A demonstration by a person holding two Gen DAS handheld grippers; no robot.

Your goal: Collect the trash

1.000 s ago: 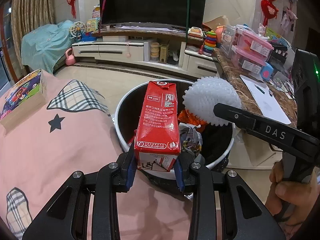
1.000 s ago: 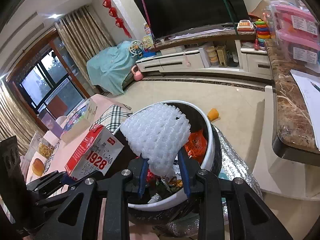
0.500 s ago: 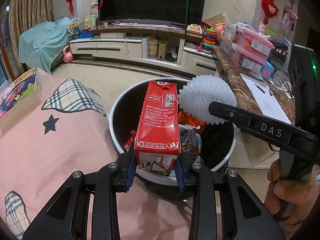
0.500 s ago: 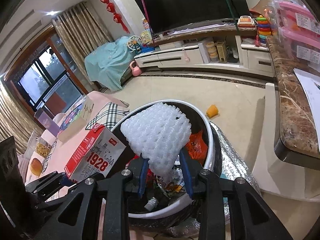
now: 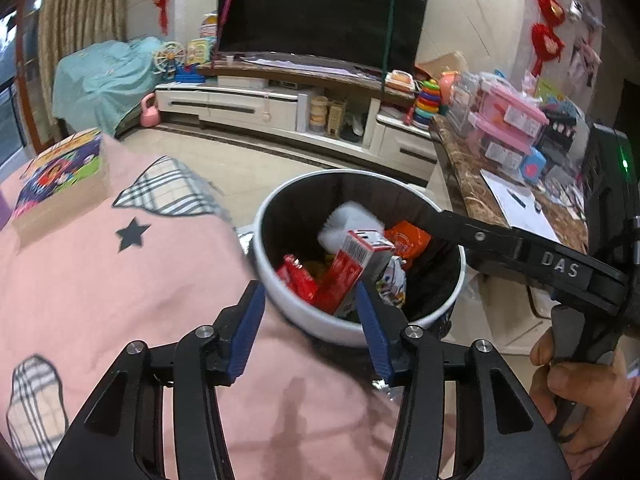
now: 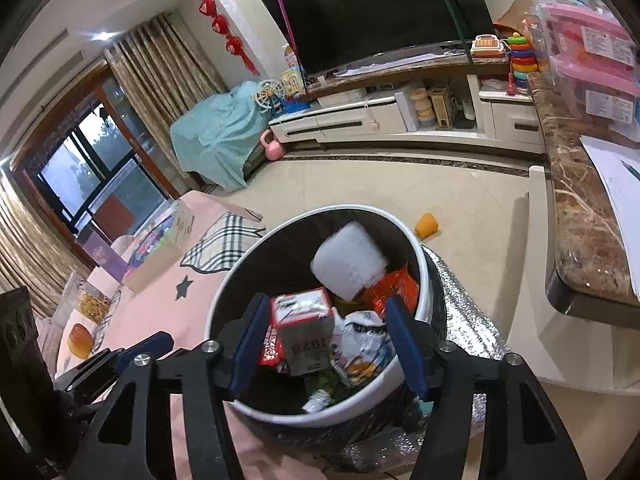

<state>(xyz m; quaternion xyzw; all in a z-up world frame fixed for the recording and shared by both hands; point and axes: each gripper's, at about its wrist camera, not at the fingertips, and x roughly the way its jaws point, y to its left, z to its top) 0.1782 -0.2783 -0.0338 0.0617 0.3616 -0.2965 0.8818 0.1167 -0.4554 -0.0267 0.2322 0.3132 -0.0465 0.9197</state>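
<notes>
Just ahead of both pairs of spread blue pads, the round trash bin [image 5: 360,330] with its white rim and dark inner wall sits against the edge of the pink tablecloth [image 5: 132,292]. The left gripper [image 5: 312,328] is released, its fingers wide apart with nothing between them, poised over the bin's near rim. The right gripper [image 6: 326,342] is likewise released and empty, hanging above the bin's mouth. Inside the bin, the red milk carton [image 5: 352,268] lies tilted among the rubbish, just beyond the left gripper's fingertips; from the right wrist view its grey base marked 1928 [image 6: 306,332] faces up. Farther in, against the far wall, rests the white foam fruit net [image 6: 348,266], blurred in the left view. An orange snack wrapper [image 6: 390,286] lies just beside the net, and a crumpled printed wrapper [image 6: 360,340] sits beside the carton.
</notes>
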